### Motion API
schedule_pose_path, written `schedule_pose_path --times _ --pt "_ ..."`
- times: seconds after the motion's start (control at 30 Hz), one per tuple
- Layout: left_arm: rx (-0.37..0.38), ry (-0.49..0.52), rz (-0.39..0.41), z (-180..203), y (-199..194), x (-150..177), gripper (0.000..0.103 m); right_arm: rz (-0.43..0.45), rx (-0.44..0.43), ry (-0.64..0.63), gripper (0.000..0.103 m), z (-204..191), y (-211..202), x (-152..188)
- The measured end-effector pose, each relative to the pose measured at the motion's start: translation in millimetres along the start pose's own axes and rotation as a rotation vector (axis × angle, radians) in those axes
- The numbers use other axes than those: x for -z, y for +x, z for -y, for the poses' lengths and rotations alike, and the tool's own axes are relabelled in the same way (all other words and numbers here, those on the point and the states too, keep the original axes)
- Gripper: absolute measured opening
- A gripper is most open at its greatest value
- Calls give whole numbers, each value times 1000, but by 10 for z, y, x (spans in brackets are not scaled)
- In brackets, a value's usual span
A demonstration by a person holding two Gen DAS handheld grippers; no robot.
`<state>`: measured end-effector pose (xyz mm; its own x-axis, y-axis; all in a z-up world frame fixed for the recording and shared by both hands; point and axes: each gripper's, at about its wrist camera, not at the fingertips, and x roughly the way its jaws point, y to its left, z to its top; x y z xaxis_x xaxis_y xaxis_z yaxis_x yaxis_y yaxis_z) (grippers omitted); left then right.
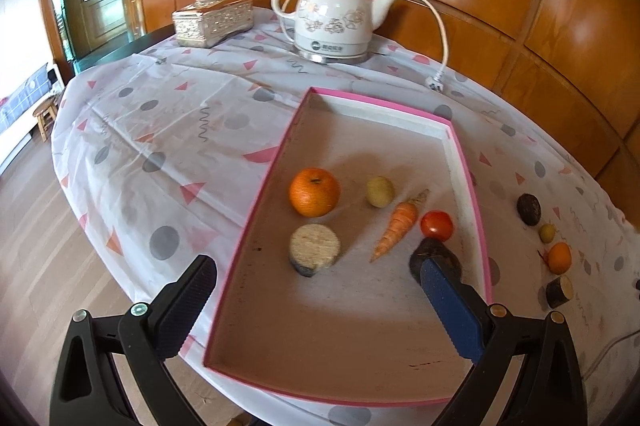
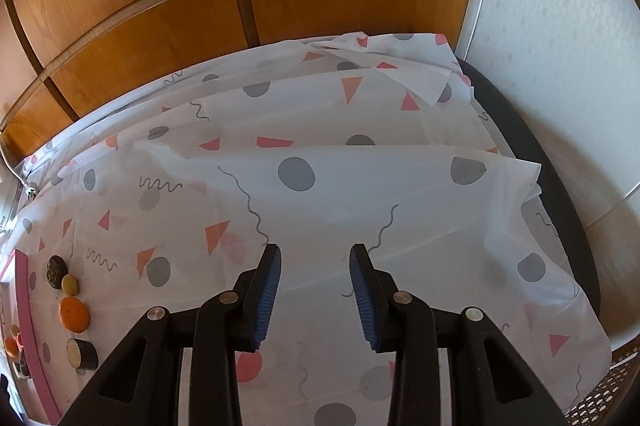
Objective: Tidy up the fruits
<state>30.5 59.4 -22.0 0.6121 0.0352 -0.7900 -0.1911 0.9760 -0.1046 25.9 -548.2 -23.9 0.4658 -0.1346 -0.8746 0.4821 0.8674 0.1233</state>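
A: Start at the claws. What are they doing?

B: The left gripper is spread wide with nothing between its fingers. Its left finger hangs outside the pink tray, over the tray's left rim, and the right one sits over the tray floor in front of a dark fruit, hiding part of it. Whether it touches that fruit I cannot tell. The right gripper has its jaws parted with a clear gap, holding nothing, above bare tablecloth.

A: And what lies in the tray?

B: Taking the tray as the landmark: near its right wall lie the dark fruit and, just behind it, a tomato. A carrot lies slanted beside the tomato, toward the middle. Behind the carrot is a small yellow-green fruit, left of that an orange, and in front of the orange a pale round slice.

A: Anything outside the tray?

B: Right of it, on the cloth, stands a row: a dark round fruit, a small yellowish fruit, a second orange and a dark-skinned cut stub. Behind the tray stand a white kettle and a tissue box.
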Motion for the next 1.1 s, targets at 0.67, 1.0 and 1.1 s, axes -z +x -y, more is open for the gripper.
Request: schedule_pose_path --times 0.67,1.0,1.1 --pt "182 274 0 1162 -29 -81 102 -1 0 -9 36 -28 -18 13" --pt "322 477 -94 1994 121 147 90 -3 -6 -16 36 -57 -27 6" --pt "354 523 -127 2200 184 222 83 -3 -11 -18 36 -71 -36 1"
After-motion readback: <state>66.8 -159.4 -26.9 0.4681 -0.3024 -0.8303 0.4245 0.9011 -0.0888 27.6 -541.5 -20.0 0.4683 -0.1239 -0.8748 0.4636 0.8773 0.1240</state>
